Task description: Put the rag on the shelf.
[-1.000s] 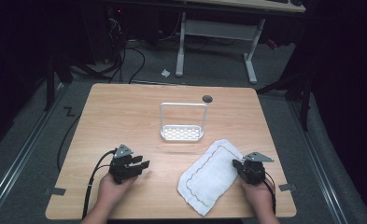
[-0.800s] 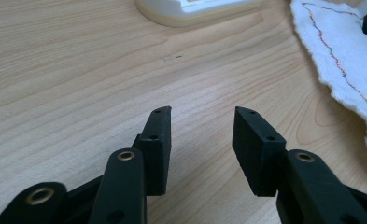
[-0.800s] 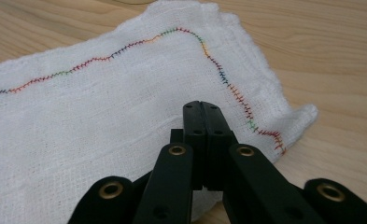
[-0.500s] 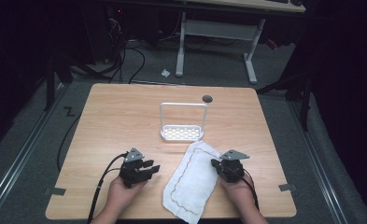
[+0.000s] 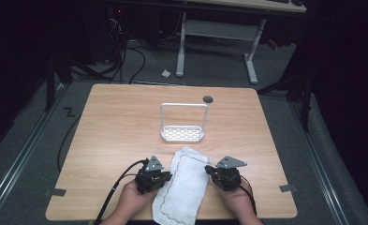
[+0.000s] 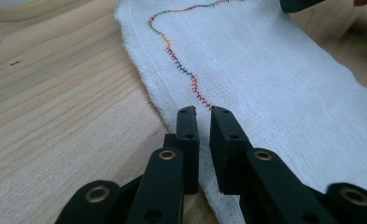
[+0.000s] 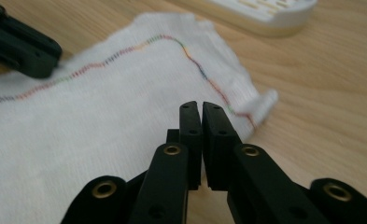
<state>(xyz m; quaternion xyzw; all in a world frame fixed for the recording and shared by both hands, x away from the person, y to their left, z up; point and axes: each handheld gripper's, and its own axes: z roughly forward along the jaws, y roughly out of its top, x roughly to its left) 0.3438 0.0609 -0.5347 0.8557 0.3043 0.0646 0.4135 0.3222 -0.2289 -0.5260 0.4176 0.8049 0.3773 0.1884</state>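
L gripper (image 6: 202,112): its jaws have just been closing, now nearly together w/ a thin gap, right at the left edge of the white cloth (image 6: 265,70). The L gripper view shows the cloth edge running under and between the jaw tips, but can't tell if the pads really pinch it. That view also shows up close the cloth's wavy stitch line (image 6: 190,77) in red, dark and green thread, plus the weave of the cloth. The high view shows that stitch line just as a thin dark loop.

R gripper (image 7: 202,109): jaws together, almost no gap. The R gripper view has them low at the cloth (image 7: 102,121), near the stitched edge where a small corner curls up. Looks like they clamp the cloth edge, but the pinch itself is hidden behind the jaws. Far off at the top left of that view sits the other black gripper, on the cloth's far side.

High view gives the whole layout: the cloth (image 5: 187,185) lies flat on the wooden surface (image 5: 116,122) near the front edge, one end hanging over it. L gripper (image 5: 152,177) is at the cloth's left side, R gripper (image 5: 224,174) at its right, a hand (image 5: 134,201) behind each. Just past the cloth stands a white rack (image 5: 183,123) w/ a holed base and a tall loop handle. A dark round hole (image 5: 208,99) is in the surface beyond it.
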